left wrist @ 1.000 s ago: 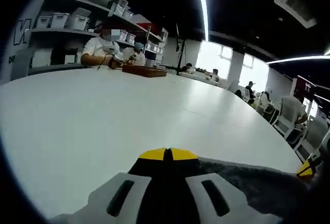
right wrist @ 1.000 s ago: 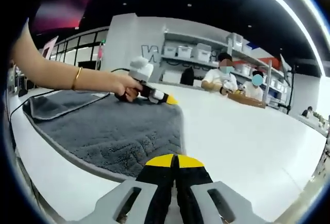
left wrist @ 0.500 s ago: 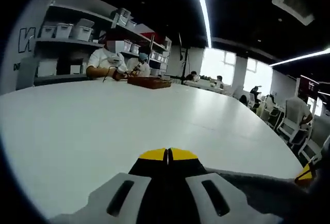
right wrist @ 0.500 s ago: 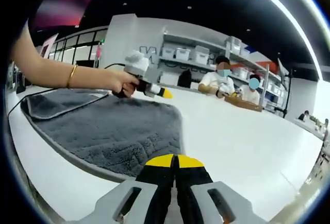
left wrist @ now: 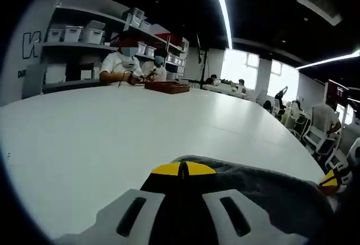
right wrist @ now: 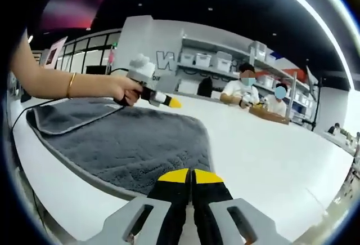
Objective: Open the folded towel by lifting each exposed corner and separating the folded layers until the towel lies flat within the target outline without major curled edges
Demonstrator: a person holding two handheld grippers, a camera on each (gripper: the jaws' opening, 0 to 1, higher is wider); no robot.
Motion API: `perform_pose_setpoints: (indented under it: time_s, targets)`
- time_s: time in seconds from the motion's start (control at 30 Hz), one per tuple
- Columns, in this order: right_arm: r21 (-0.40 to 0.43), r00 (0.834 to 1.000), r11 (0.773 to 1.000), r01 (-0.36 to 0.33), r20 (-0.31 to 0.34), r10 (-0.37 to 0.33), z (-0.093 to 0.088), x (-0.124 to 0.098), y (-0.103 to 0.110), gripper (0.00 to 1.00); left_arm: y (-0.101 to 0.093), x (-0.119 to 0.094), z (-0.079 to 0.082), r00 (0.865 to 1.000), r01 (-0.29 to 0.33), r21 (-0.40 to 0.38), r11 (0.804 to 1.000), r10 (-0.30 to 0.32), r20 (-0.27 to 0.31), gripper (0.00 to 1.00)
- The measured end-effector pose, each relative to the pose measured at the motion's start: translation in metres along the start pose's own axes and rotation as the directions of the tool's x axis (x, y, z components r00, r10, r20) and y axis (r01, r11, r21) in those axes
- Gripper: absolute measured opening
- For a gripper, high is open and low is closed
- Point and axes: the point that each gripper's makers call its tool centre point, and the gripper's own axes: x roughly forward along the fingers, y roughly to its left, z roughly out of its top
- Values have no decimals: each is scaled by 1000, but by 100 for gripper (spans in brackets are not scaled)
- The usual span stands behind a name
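Towel [right wrist: 132, 146], grey, lies spread across the white desk [right wrist: 270, 155], near edge running toward the right tool [right wrist: 190, 173]. Far-left part shows a raised fold or doubled layer with a pale hem. No target outline can be made out on the desk.

Right tool: yellow tips pressed together at the towel's near edge; whether cloth sits between them cannot be told. Left tool [left wrist: 183, 169]: tips likewise together, grey pile just beyond them, cloth possibly pinched, not certain. In the right gripper view the left tool is held in a hand [right wrist: 125, 90] above the towel's far side.

Judgement: spreading step under way, mostly opened. To do it well, draw both edges outward, low and level, keeping tension even so the hem does not curl; then deal with the doubled far-left part.
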Motion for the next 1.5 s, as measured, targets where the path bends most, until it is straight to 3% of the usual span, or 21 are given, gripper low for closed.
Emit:
perform_pose_setpoints:
  time_s: [0.17,0.5,0.63,0.7,0.77,0.87,1.0,1.13,1.17,1.3,1.37,1.43,1.5]
  targets:
    - [1,1000,1000,-12,15,12,7,-1,6,0,2,-13,4,999,-15,14,1000,15,36,0]
    - [-21,997,997,-79,16,79,18,3,31,0,6,-43,3,999,-36,118,992,35,10,10]
    - [-12,994,994,-105,34,106,26,3,40,0,13,-59,7,999,-38,186,982,41,-10,16]
    - [-19,991,992,-127,36,127,30,4,46,1,9,-67,9,1000,-4,243,970,8,-13,15]
    - [-30,989,989,-143,37,144,33,5,51,3,10,-75,10,1000,0,243,970,4,-16,16]
    - [-41,987,987,-157,40,158,37,6,57,9,14,-87,10,999,-9,305,952,24,-44,18]
    - [-29,979,980,-196,50,197,44,9,71,9,10,-95,13,999,-1,322,947,16,-46,19]
    - [-40,974,974,-221,46,223,47,10,80,9,8,-103,11,997,24,403,915,9,-82,24]
    - [-43,972,973,-227,47,229,48,11,83,9,8,-107,10,995,38,448,893,7,-99,26]
    - [-45,969,970,-239,55,241,51,11,88,9,13,-115,6,991,46,479,877,20,-132,28]
    - [-46,967,969,-244,58,247,52,11,90,9,18,-114,6,987,65,508,859,20,-161,28]
    - [-45,965,966,-254,59,256,52,11,93,9,19,-118,4,981,87,551,830,25,-193,28]
    - [-34,960,961,-274,59,275,53,11,97,9,23,-119,7,976,104,627,772,42,-213,26]
